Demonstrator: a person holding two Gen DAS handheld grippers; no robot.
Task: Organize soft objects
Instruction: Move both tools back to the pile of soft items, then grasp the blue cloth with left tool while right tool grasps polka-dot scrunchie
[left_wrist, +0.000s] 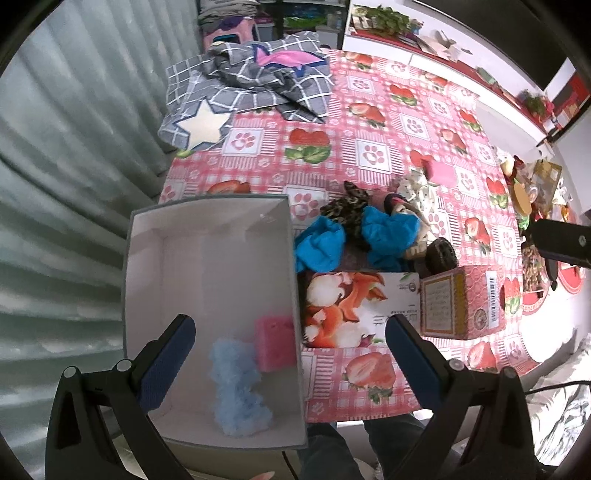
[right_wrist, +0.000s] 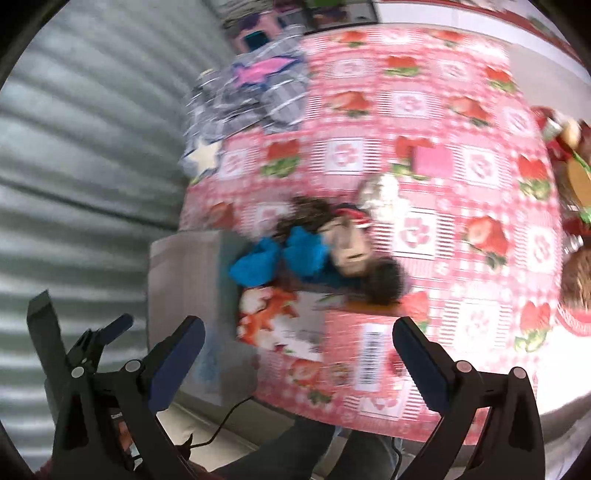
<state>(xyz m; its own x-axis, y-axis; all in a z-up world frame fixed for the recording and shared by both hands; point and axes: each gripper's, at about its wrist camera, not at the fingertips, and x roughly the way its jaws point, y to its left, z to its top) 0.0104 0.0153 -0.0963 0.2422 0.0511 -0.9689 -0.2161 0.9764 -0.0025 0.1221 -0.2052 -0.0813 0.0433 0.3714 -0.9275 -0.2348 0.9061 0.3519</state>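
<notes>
**Two soft things boxed, a heap still waiting**

Nearest the left camera, the left tongs (left_wrist: 290, 332) stand wide and hold nothing, poised over the open grey cardboard box with a white inside (left_wrist: 207, 236) at the table's near edge. Inside it lie a fluffy pale-blue scrunchie-like bundle (left_wrist: 238, 387) and, touching it, a pink foam sponge block (left_wrist: 275, 343). That looks like an early share of the job.

Beside the box on the pink strawberry-print tablecloth (left_wrist: 369, 122) waits a heap: two crumpled bright-blue cloths (left_wrist: 319, 245), a leopard-print fabric piece (left_wrist: 341, 208), a white dotted cloth (left_wrist: 413, 190) and a second pink sponge (left_wrist: 441, 173). A grey checked blanket with star patches (left_wrist: 251, 85) sits at the far corner.

The right tongs (right_wrist: 299, 339) are likewise wide and empty. Their view is smeared by motion blur, so the heap's items merge. Whether the striped and dark pieces in the heap are soft I cannot tell.
</notes>
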